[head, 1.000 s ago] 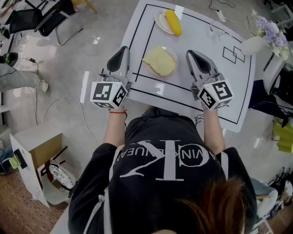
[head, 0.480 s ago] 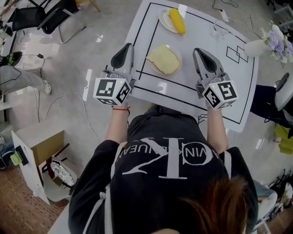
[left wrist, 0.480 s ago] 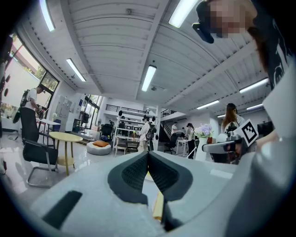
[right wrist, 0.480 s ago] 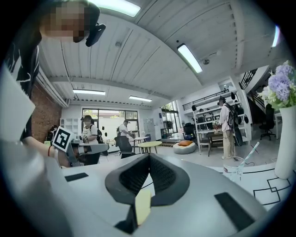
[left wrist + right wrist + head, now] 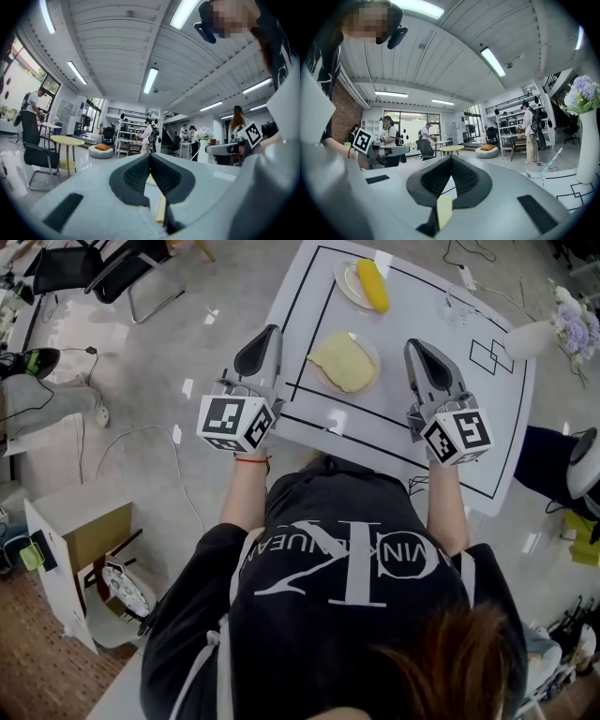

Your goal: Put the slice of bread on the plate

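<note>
Place: open-plan lab or studio office
Ceiling: ribbed white panels; long strip lights (image 5: 151,79)
Furniture: office chair (image 5: 40,157); round yellow table (image 5: 68,140); open shelving (image 5: 129,138)
Work surface: white table (image 5: 487,427) marked with black lines
Floor: glossy grey

The room is bright and evenly lit by long white ceiling strip lamps (image 5: 151,79), with daylight from tall windows (image 5: 33,89) at the left of the left gripper view. Lamp glare dots the glossy grey floor (image 5: 187,388) and the white table (image 5: 336,421); shadows are faint. Both gripper views bulge like fisheyes, black at the corners. The left gripper (image 5: 150,157) and right gripper (image 5: 451,157) look soft up close.
</note>
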Available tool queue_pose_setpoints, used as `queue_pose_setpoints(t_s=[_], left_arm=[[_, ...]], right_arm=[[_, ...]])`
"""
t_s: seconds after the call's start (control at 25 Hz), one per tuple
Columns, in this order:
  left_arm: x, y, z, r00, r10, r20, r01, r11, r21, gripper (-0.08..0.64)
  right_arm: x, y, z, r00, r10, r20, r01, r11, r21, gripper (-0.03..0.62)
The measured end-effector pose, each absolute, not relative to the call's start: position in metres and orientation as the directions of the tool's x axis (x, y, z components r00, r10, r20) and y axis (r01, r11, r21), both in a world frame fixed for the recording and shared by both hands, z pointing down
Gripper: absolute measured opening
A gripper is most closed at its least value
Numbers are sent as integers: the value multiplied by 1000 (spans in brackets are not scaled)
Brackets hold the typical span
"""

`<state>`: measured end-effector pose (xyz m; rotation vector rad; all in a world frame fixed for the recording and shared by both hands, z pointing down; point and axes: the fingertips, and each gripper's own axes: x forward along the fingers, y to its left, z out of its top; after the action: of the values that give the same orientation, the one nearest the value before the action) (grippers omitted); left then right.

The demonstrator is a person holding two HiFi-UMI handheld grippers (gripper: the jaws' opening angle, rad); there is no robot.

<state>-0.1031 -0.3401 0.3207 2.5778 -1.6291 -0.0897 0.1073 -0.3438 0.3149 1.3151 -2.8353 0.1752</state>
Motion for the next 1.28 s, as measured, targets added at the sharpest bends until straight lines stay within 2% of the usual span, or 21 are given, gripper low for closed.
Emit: queue_pose_setpoints(t_s=[1.28], left_arm=[[-112, -336, 285, 389, -917, -82, -917, -394, 58, 6]], right_arm=[[115, -346, 287, -615, -788, -27, -786, 616, -47, 0]])
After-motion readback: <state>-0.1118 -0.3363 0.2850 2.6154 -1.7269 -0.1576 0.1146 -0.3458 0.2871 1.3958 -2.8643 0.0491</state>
